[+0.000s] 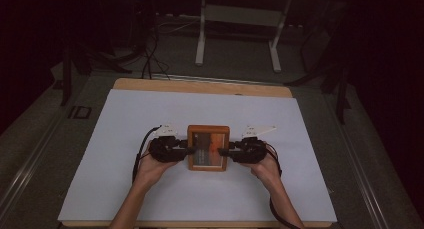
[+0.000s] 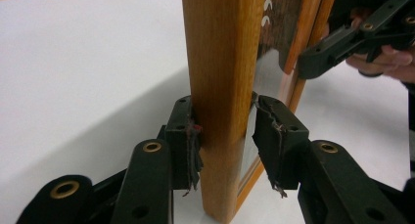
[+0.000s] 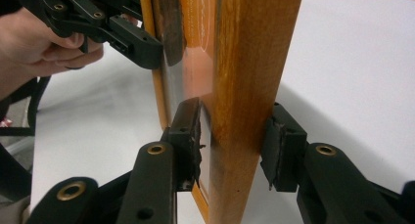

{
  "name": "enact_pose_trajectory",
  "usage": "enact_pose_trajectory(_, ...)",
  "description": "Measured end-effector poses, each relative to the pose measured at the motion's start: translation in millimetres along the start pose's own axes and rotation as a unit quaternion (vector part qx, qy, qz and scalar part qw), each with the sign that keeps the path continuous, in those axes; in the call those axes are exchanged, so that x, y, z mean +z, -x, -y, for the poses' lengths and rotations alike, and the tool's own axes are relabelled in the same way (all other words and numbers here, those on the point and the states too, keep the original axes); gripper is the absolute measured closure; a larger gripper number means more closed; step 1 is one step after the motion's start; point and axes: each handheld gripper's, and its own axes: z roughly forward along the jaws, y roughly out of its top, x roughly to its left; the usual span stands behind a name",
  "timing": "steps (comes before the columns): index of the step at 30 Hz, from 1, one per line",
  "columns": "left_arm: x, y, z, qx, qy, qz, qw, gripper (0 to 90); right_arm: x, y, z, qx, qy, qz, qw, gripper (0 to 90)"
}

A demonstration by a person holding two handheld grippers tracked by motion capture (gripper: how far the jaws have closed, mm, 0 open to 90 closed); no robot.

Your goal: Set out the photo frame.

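A wooden picture frame (image 1: 208,148) with an orange and brown picture behind glass stands near the middle of the white sheet, tilted up towards the high camera. My left gripper (image 1: 186,151) straddles its left rail (image 2: 218,87). One pad (image 2: 188,145) rests against the wood, while the other pad (image 2: 271,141) stands a little off it. My right gripper (image 1: 225,151) straddles the right rail (image 3: 249,87). Its outer pad (image 3: 279,150) sits at the wood, and its inner pad (image 3: 188,136) leaves a narrow gap on the glass side. Both grippers are open around the rails.
A white sheet (image 1: 125,154) covers the wooden table (image 1: 200,85), with free room all round the frame. On the dark floor beyond the far edge stand white table legs (image 1: 201,39) and some cables (image 1: 150,59).
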Motion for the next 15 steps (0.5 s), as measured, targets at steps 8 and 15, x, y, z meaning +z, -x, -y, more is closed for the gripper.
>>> enact_pose_trajectory(8,4.8,0.1,-2.1,-0.011,-0.004,-0.012,0.9999,61.8,1.0,9.9,6.1,0.013,0.002,-0.005,0.9999,62.3)
enact_pose_trajectory(15,5.8,-1.4,-1.7,-0.016,-0.012,-0.023,0.9995,62.8,4.4,13.4,3.0,0.016,-0.008,0.002,0.9998,60.7)
